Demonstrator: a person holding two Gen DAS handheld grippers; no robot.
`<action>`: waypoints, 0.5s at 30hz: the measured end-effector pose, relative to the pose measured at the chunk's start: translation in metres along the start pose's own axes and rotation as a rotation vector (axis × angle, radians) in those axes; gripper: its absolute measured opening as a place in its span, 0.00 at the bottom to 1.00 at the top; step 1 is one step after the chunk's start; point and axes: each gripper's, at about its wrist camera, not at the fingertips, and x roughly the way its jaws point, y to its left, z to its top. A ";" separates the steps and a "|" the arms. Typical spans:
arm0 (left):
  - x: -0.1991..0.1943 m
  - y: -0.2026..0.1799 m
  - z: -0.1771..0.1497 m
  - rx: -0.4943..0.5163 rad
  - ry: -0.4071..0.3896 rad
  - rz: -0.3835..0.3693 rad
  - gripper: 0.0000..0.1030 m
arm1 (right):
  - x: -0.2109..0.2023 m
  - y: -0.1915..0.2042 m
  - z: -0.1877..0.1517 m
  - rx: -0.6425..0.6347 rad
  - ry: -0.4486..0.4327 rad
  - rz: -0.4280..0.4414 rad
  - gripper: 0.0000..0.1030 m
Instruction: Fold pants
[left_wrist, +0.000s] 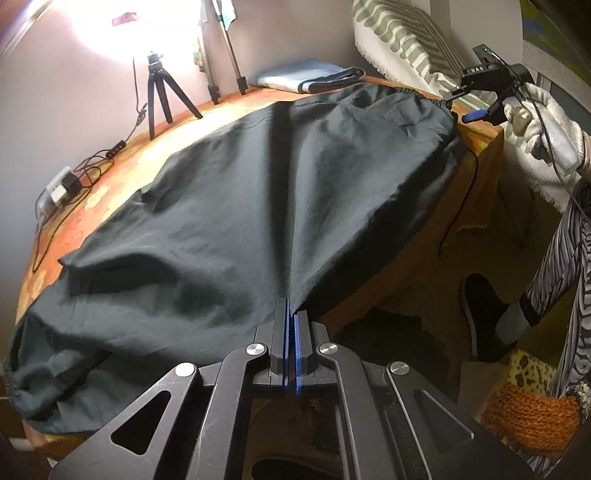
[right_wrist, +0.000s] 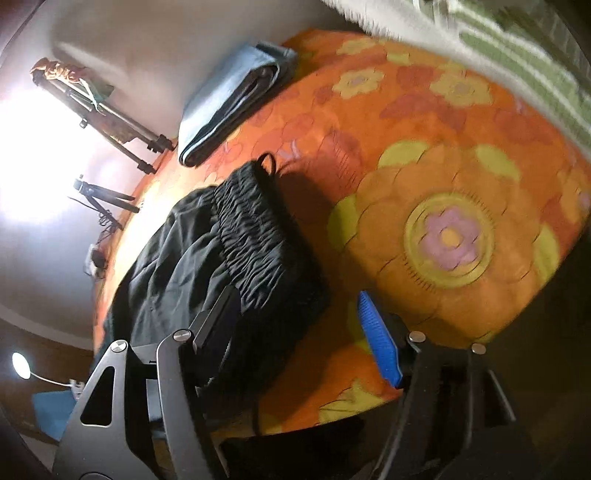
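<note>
Soft, light black pants drape limply over the tabletop's near edge. The left gripper pinches the leg end; the right gripper gapes empty beside the gathered waistband, the firmest hold.

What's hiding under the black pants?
The black pants lie on an orange flowery cloth, which shows all around them. Whatever sits directly beneath the pants is covered, so it cannot be seen.

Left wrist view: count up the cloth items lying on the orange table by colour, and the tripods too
Black pants: 1
Blue folded cloth: 1
Tripods: 2, a short black tripod and a taller silver tripod
Total: 4

All rest on the orange flowered table.
</note>
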 end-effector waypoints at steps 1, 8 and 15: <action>0.000 0.000 -0.001 -0.002 0.001 -0.003 0.01 | 0.003 0.002 -0.001 0.005 0.005 0.006 0.67; -0.001 0.001 0.000 -0.002 -0.002 0.000 0.01 | 0.021 0.015 -0.010 0.018 -0.002 0.009 0.64; 0.001 0.000 0.005 -0.015 -0.012 -0.006 0.01 | 0.019 0.027 -0.015 0.014 -0.054 0.115 0.22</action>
